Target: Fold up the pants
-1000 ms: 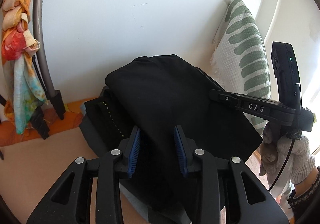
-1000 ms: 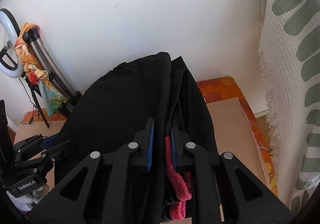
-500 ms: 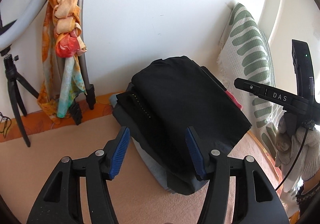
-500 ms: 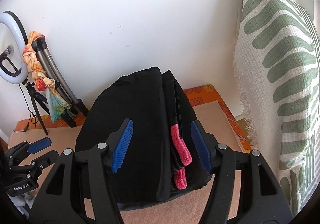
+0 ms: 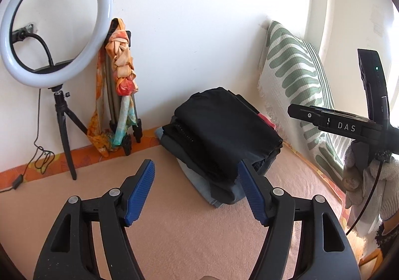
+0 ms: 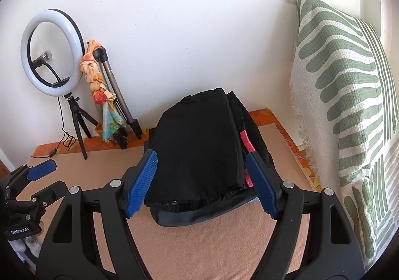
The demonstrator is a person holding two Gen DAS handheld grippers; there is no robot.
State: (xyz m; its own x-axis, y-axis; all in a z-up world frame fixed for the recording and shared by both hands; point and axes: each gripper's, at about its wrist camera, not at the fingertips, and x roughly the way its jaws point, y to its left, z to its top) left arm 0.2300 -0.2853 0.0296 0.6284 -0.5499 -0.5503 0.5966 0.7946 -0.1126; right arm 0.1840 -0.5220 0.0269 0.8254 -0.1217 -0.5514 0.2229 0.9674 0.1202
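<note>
1. Pants (image 6: 197, 145), black, lie folded atop a clothes stack (image 5: 219, 152) near the far wall.
2. Left hand-held gripper (image 5: 197, 192): spread, holding nothing.
3. Right hand-held gripper (image 6: 202, 185): spread, holding nothing.

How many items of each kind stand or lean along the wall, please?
Ring light on tripod: 1
Folded tripod: 1
Colourful scarf: 1
Green-patterned cushion: 1
Total: 4
</note>
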